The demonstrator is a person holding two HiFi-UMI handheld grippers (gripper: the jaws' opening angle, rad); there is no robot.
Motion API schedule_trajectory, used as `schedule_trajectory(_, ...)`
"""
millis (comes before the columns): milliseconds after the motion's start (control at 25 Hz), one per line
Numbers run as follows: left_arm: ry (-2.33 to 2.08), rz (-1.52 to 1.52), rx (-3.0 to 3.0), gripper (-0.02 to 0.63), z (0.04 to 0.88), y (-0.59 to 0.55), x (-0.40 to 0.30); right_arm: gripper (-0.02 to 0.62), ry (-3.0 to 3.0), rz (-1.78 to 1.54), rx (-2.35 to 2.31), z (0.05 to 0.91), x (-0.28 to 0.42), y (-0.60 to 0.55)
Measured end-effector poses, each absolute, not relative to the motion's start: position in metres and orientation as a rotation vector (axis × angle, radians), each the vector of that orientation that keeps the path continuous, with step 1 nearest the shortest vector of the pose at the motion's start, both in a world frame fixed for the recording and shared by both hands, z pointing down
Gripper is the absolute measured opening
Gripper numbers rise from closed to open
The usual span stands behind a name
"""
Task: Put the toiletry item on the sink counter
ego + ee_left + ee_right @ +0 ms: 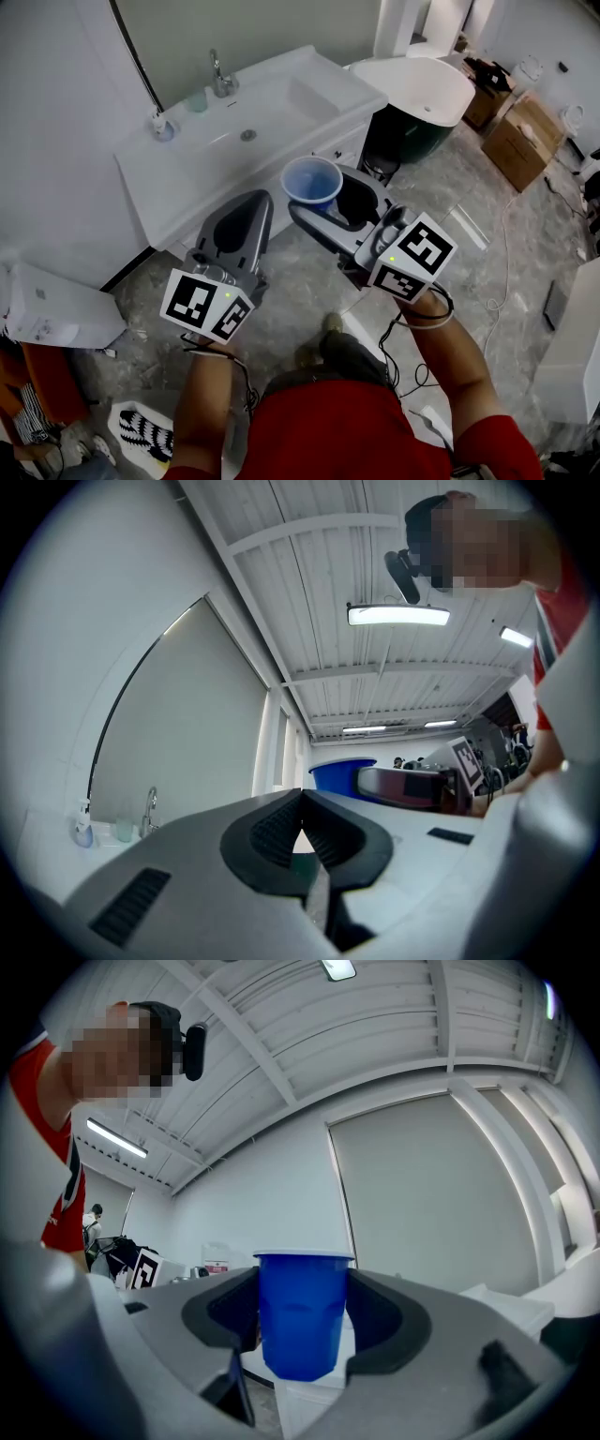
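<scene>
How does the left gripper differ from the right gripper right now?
The left gripper has its jaws closed together on nothing; the right gripper has its jaws clamped on a blue cup. In the head view the left gripper points nearly straight at the sink counter, while the right gripper angles leftward. Both are grey with black pads and a marker cube.

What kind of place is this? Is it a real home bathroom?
Probably a bathroom mock-up inside a large hall, not a home. A white sink counter with a faucet and a bathtub stand here, yet cardboard boxes sit nearby, and strip lights hang under a bare panelled ceiling.
</scene>
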State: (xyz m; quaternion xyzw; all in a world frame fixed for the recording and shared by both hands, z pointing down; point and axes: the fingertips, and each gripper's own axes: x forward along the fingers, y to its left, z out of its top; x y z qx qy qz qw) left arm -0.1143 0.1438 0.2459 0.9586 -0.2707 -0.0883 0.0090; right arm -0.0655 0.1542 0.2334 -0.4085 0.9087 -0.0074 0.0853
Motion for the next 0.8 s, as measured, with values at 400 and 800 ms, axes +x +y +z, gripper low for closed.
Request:
schedule_trajectory(400,-0.899,-0.227,2.986,0.017,0.259,0.063,-0.085,0.288,2.726,-0.027,-1.169,0.244,-0.037,0.070)
schedule_trajectory(800,-1.006,-0.202,2.976,0.017,0.264,-0.042,-0.039,0.288,2.754,-0.010,-1.091,0.246,0.004,-0.033)
